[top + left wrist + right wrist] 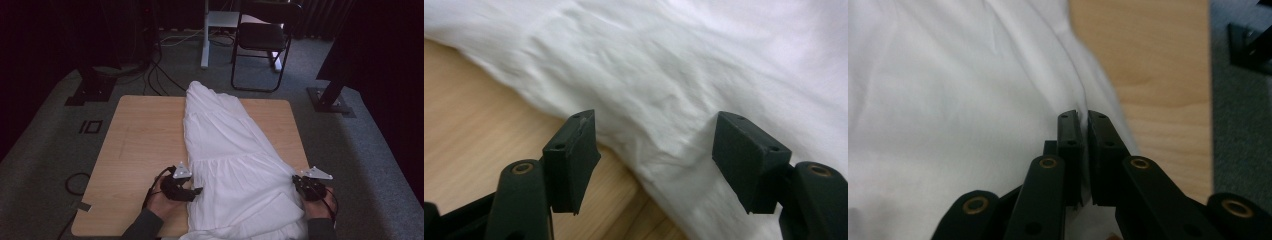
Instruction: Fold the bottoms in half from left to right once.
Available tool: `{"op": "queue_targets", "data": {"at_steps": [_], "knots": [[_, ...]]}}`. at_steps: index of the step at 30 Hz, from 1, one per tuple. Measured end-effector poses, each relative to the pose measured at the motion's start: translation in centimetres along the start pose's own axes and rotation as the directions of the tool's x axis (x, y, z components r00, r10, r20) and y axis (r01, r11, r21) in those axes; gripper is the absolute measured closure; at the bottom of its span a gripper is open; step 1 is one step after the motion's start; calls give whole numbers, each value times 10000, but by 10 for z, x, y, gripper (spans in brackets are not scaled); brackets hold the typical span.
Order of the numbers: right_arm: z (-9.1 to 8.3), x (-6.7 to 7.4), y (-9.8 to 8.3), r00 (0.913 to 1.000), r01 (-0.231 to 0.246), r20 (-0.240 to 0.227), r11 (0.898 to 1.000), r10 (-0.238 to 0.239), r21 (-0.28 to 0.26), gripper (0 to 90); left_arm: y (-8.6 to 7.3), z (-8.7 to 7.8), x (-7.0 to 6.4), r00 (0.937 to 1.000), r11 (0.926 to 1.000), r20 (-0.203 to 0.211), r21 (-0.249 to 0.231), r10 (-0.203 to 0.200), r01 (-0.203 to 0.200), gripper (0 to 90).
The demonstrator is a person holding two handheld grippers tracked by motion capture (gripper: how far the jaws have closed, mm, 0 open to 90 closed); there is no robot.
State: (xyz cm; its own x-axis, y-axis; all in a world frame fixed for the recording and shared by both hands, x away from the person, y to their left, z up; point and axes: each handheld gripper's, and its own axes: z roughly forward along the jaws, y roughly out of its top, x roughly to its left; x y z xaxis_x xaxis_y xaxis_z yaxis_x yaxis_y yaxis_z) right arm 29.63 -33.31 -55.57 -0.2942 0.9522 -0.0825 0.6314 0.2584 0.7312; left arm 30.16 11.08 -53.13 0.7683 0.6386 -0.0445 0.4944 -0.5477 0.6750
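A long white garment [225, 150] lies lengthwise on the wooden table [145, 145], its wide hem at the near edge. My left gripper [197, 191] rests at the garment's left side near the hem. In the left gripper view the jaws stand open [656, 150] astride the rumpled cloth edge [664, 75], with the pads apart from it and bare wood [474, 125] beside. My right gripper [299, 182] sits at the garment's right edge. There the jaws are pinched together [1084, 120] with a thin fold of the white cloth [948, 100] between the pads.
Bare wood [1158, 75] runs along the garment's right side, and a wider strip lies on its left. Beyond the table stand a black folding chair [262, 40], a white post [205, 35] and two black stands [92, 85] [332, 97]. Cables [160, 75] trail over the grey carpet.
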Motion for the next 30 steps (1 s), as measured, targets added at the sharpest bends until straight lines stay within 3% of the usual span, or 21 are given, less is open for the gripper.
{"op": "queue_targets", "data": {"at_steps": [1, 2, 5, 6, 7, 8, 9, 12, 13, 14, 19, 20, 21, 24, 25, 27, 28, 30], "knots": [[0, 0, 0, 10000, 0, 0, 10000, 0, 0, 844, 0, 0, 0, 10000, 10000, 0, 0, 0, 0, 453], [5, 2, -1, 9999, 111, -46, 9996, -110, 265, 842, -2, 11, -3, 9990, 9982, -289, 491, 345, -331, 551], [5, 2, 0, 9999, 138, -94, 9994, -135, 309, 841, -4, 16, -1, 9994, 9986, -194, 454, 274, -265, 772], [5, 3, 0, 9999, 111, -113, 9995, -107, 308, 843, -2, 15, 1, 9981, 9980, -507, 549, 357, -329, 834], [5, 3, 0, 9999, 111, -113, 9995, -107, 308, 843, -2, 15, 1, 9981, 9980, -507, 549, 357, -329, 859], [6, 4, 1, 9998, 84, -209, 9995, -78, 295, 854, 0, 15, 4, 9948, 9959, -819, 716, 610, -552, 864], [7, 6, 2, 9996, 48, -263, 9995, -40, 303, 860, 0, 15, 4, 9948, 9959, -819, 716, 610, -552, 867], [9, 12, 6, 9994, 238, -262, 9992, -230, 323, 860, 3, 16, 15, 9888, 9953, -1353, 825, 625, -516, 873], [13, 19, 10, 9986, 400, -353, 9986, -388, 342, 861, 6, 16, 28, 9818, 9957, -1836, 868, 480, -324, 876], [13, 19, 10, 9986, 400, -353, 9986, -388, 342, 861, 6, 16, 28, 9818, 9957, -1836, 868, 480, -324, 876], [25, 39, 27, 9939, 968, -566, 9943, -943, 436, 872, 14, 18, 75, 9573, 9943, -2866, 841, -383, 650, 880], [25, 39, 27, 9939, 968, -566, 9943, -943, 436, 872, 14, 18, 75, 9573, 9943, -2866, 841, -383, 650, 880], [28, 43, 31, 9927, 1075, -600, 9933, -1048, 436, 874, 20, 21, 90, 9464, 9924, -3179, 849, -575, 888, 880], [40, 54, 45, 9906, 1243, -641, 9912, -1212, 455, 880, 30, 25, 108, 9303, 9884, -3604, 1024, -685, 1124, 882], [42, 56, 49, 9902, 1276, -624, 9911, -1251, 387, 880, 34, 25, 114, 9222, 9871, -3810, 1100, -661, 1162, 882], [40, 56, 55, 9920, 1055, -715, 9943, -1044, 120, 879, 38, 20, 121, 9152, 9859, -3926, 941, -907, 1380, 883], [38, 55, 58, 9928, 869, -825, 9962, -870, -56, 875, 40, 14, 122, 9153, 9864, -3883, 744, -1067, 1466, 883], [30, 53, 61, 9919, 580, -1112, 9975, -622, -404, 867, 43, -1, 117, 9233, 9903, -3653, 248, -1186, 1370, 882]]}}
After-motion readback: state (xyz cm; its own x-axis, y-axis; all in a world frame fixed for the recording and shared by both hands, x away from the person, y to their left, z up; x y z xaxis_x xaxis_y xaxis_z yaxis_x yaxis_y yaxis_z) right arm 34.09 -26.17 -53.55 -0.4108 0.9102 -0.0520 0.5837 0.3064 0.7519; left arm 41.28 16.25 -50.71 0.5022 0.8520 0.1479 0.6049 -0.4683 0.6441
